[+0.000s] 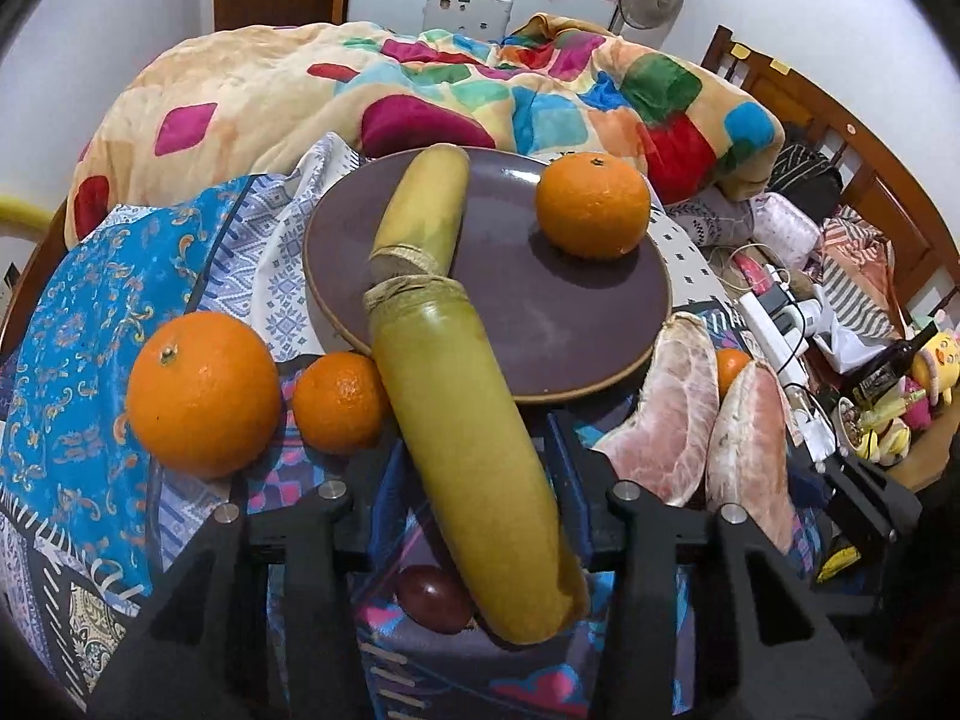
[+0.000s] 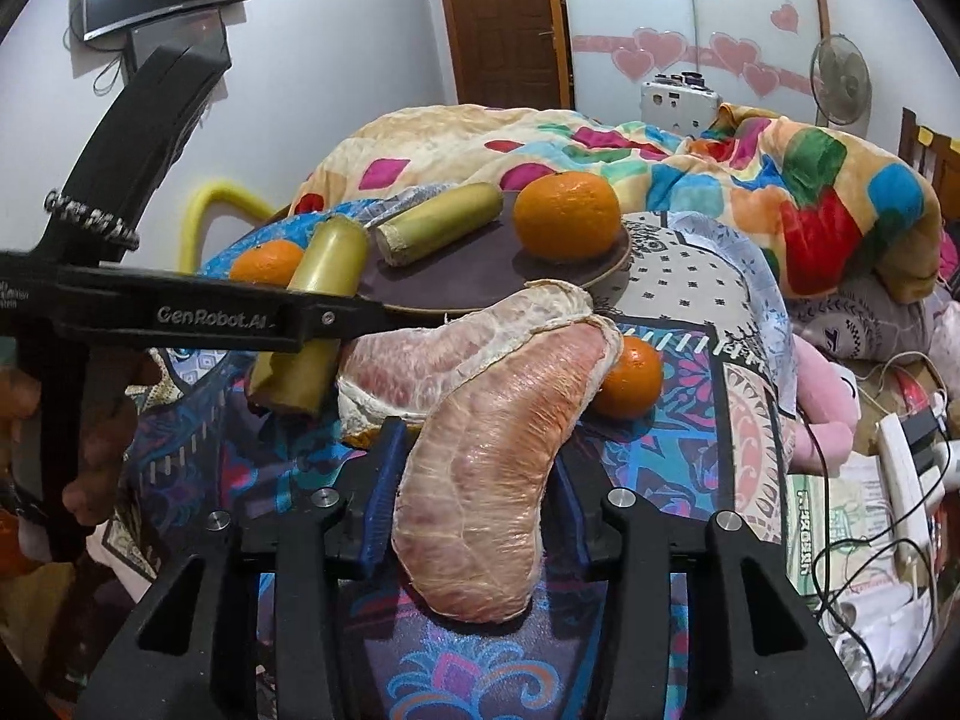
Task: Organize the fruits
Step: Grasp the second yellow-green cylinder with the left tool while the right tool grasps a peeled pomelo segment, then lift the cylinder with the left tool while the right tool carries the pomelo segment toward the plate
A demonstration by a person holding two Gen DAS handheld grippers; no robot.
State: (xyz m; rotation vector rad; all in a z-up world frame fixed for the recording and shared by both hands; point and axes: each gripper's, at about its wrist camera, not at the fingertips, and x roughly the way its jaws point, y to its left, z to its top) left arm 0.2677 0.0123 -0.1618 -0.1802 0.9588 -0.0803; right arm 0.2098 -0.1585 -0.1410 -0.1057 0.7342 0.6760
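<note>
Bedspread: a blue patterned cloth (image 1: 72,360) covered the surface where all the fruit lay, with a multicoloured quilt (image 1: 420,84) heaped behind it.
Plate: a round dark purple plate (image 1: 576,324) sat on the cloth, bearing a short yellow-green cane piece (image 1: 426,204) and one orange tangerine (image 1: 593,204), the two apart.
Long cane: a long yellow-green sugarcane segment (image 1: 468,456) leaned with its fibrous upper end on the plate's near rim, just below the short piece.
Left gripper: the left gripper (image 1: 468,468) was clenched on the long cane, its blue pads against the cane's sides.
Pomelo: a peeled pink pomelo segment (image 2: 486,480) sat between the blue pads (image 2: 378,480) of the right gripper (image 2: 480,492), which grasped it; a second pomelo segment (image 2: 420,360) lay just behind, touching it.
Loose oranges: a large orange (image 1: 204,393) and a smaller tangerine (image 1: 339,402) rested on the cloth left of the cane, and another small tangerine (image 2: 630,375) peeked out behind the pomelo.
Smallest: a dark red round fruit (image 1: 435,599) lay on the cloth under the cane's near end.
</note>
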